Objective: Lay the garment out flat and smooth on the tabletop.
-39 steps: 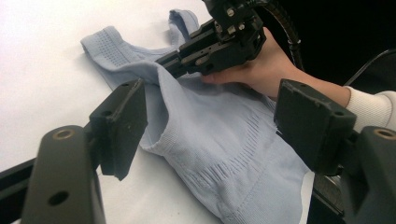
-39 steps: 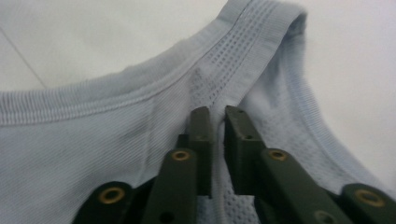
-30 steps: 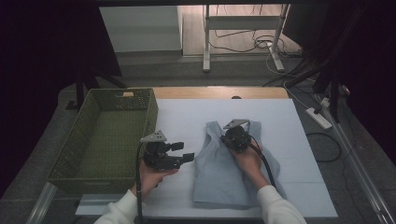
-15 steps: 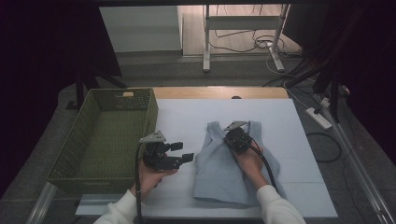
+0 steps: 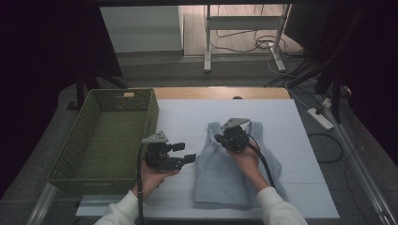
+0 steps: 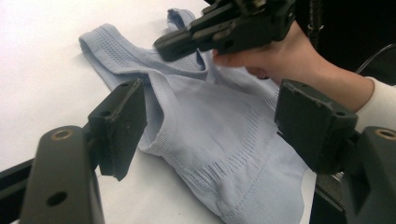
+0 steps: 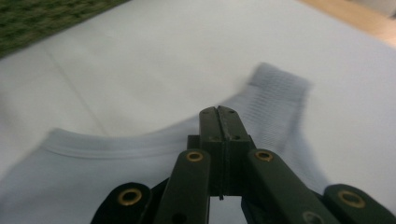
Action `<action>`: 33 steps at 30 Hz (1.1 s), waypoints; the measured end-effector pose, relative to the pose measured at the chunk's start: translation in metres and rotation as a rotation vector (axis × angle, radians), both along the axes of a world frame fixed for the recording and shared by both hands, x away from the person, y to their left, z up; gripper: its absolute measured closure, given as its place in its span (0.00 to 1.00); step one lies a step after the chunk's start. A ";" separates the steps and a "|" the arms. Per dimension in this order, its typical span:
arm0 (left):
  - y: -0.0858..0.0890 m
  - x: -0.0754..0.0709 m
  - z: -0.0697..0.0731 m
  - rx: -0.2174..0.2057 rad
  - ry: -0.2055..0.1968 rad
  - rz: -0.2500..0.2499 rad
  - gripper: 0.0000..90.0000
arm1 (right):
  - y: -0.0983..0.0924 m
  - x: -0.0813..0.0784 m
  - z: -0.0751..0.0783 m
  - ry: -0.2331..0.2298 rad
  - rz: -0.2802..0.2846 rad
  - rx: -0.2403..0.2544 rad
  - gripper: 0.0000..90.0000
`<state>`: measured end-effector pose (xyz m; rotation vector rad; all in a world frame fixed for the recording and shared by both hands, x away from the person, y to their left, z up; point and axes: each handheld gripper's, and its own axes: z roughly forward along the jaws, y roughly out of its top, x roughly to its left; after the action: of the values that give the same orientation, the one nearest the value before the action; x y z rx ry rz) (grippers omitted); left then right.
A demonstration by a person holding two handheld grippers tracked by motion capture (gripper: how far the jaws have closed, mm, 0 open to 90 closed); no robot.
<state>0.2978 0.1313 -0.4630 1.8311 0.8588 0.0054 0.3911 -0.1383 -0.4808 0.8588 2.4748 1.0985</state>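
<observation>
Tank top [image 5: 237, 171] beside basket [image 5: 105, 136]: right gripper [image 5: 220, 139] pressed together, lifted slightly off neckline, nothing pinched; left gripper [image 5: 185, 152] spread, unmoved.

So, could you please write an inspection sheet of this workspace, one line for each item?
Surface: white table top, flat.
Job's things: light blue tank top lying spread out on it.
Clutter: green woven basket at the left edge.
Grippers: left gripper open beside the top; right gripper shut, above the top's neckline.
Cables: a black cable trails from the right gripper; loose cables on the floor behind.
Surroundings: power strip, metal stand, dark room.
</observation>
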 end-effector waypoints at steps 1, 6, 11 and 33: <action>0.000 0.000 0.000 0.002 0.000 -0.002 0.29 | 0.004 0.000 -0.003 0.013 0.008 -0.011 0.99; -0.001 -0.001 0.000 0.005 -0.001 -0.002 0.29 | 0.015 0.005 -0.026 0.093 0.011 -0.051 0.99; 0.001 0.000 -0.001 0.004 0.000 0.003 0.29 | 0.023 0.005 -0.038 0.098 0.021 -0.104 0.99; 0.003 0.002 -0.002 0.009 0.003 0.008 0.29 | 0.015 -0.004 -0.028 0.030 0.048 -0.042 0.99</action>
<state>0.2995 0.1343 -0.4653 1.8366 0.8698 0.0122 0.3876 -0.1235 -0.5083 0.8131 2.5459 1.0525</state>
